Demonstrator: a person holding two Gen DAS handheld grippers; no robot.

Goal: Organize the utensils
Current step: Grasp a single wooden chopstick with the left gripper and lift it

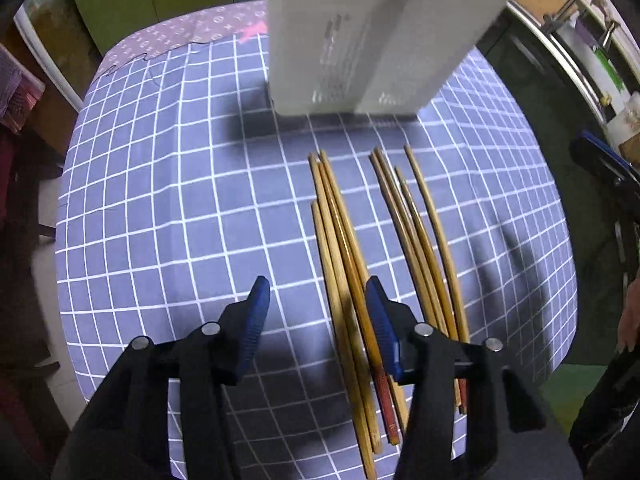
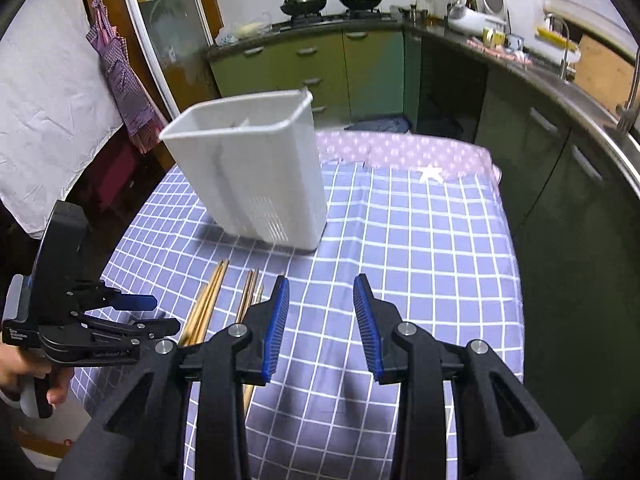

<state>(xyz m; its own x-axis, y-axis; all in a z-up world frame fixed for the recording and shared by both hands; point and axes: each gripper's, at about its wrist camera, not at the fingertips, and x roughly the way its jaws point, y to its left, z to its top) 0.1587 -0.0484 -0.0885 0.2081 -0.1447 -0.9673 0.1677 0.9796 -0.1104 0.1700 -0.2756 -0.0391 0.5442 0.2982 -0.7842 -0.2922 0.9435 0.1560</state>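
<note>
- The table [image 1: 160, 200] under a blue-grey white-checked cloth carries everything; work within its middle;
- the tall white plastic utensil caddy [image 2: 248, 168] stands upper centre, mouth up; aim there;
- the brown wooden chopsticks [image 1: 344, 240] lie in two bundles below it;
- left tongs [image 1: 318, 292] part-open, empty, one pad over a bundle; centre before squeezing;
- right tongs [image 2: 322, 300] narrow-gapped, empty.

Both grippers are black plastic. The fingers [image 2: 276, 328] have bumpy blue pads inside. Behind them, round silver screws [image 2: 405, 328] sit on the black arms.
</note>
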